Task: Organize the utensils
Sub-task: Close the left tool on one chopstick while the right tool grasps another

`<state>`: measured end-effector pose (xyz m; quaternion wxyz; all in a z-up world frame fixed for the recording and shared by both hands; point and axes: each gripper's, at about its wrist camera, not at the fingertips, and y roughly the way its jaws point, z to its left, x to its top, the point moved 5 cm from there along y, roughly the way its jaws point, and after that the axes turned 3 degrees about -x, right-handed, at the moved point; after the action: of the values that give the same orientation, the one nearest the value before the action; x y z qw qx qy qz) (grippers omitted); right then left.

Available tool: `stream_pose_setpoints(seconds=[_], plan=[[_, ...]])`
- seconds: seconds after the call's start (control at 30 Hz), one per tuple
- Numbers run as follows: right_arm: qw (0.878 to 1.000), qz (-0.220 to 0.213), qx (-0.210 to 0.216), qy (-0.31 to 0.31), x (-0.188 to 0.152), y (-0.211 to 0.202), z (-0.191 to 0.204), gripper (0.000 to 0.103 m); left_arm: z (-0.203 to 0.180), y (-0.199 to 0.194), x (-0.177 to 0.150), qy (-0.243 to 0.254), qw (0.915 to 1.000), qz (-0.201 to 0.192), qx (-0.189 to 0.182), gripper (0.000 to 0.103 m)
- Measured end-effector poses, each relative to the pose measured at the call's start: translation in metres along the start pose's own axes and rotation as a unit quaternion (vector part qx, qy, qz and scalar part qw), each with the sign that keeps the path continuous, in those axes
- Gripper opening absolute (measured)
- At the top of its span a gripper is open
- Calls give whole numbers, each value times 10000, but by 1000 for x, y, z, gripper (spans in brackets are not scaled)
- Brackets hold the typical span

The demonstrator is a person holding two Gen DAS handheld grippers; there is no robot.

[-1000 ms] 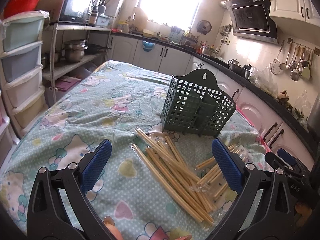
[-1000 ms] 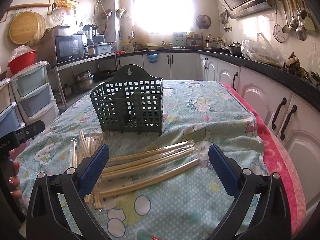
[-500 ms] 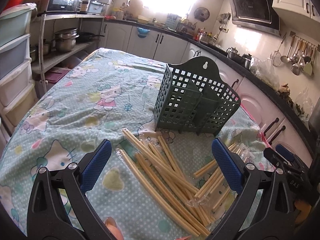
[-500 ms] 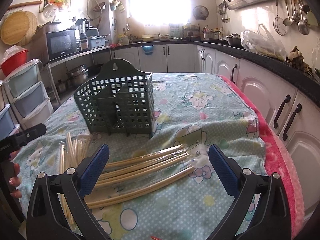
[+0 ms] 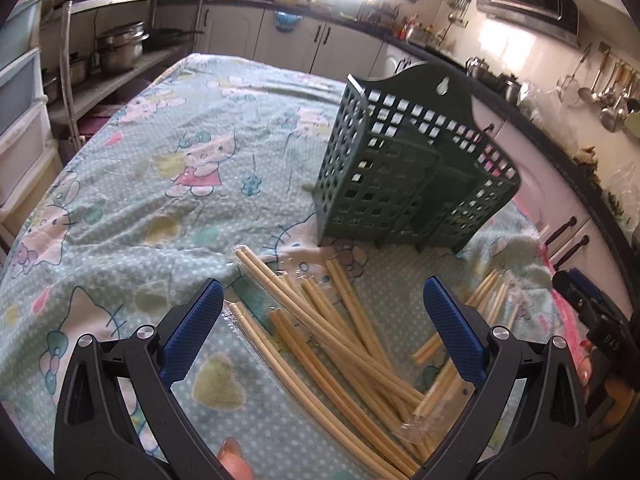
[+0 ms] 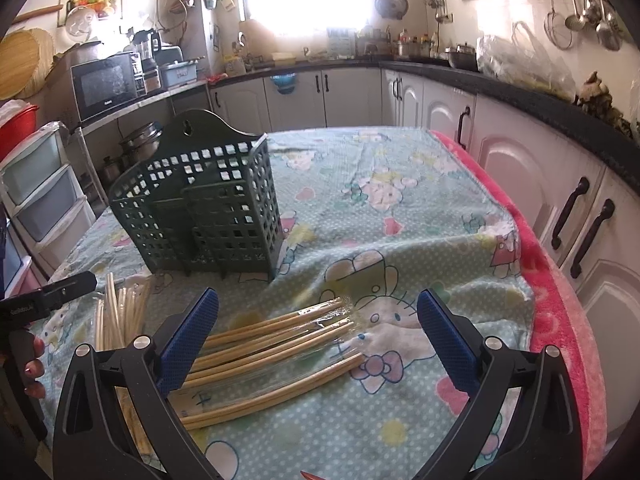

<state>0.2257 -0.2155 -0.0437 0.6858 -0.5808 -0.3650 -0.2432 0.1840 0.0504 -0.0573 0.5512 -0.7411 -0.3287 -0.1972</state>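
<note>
In front of the dark green perforated caddy, pale bamboo chopsticks lay scattered, some in clear wrap; left gripper & right gripper both spread wide, empty.

Pale wrapped chopsticks lie scattered before the upright, seemingly empty green holder.

Tablecloth: pale green cartoon-cat print, rumpled across the table.
Pink blanket: runs along the table's cabinet-side edge.
Microwave: sits on the shelf rack.
Pots: stacked on the rack's lower shelf.
Drawers: plastic unit, red basin on top.
Ladles: hang from the wall.
Cabinets: white doors, dark handles.
</note>
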Motion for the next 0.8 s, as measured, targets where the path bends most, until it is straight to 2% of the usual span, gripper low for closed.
stream_pose_setpoints(seconds=[0.07,0.13,0.2,0.33,0.67,0.77,0.8], plan=[[9999,131,94,30,1,10,-3,87,2,5,1,10,9999,94,-56,92],[9993,329,149,11,1,22,-6,72,4,9,2,-37,9997,200,-164,92],[9984,527,194,21,0,36,-9,63,6,13,4,-126,9991,286,-281,92],[9958,878,249,35,-5,59,-14,44,13,21,7,-265,9981,439,-332,86],[9917,1223,381,75,-5,93,-24,28,28,39,10,-570,9946,805,-307,70],[9898,1346,447,108,-7,101,-24,18,32,43,10,-695,9930,901,-320,67],[9896,1353,476,100,-7,102,-24,12,33,45,9,-725,9926,926,-312,66]])
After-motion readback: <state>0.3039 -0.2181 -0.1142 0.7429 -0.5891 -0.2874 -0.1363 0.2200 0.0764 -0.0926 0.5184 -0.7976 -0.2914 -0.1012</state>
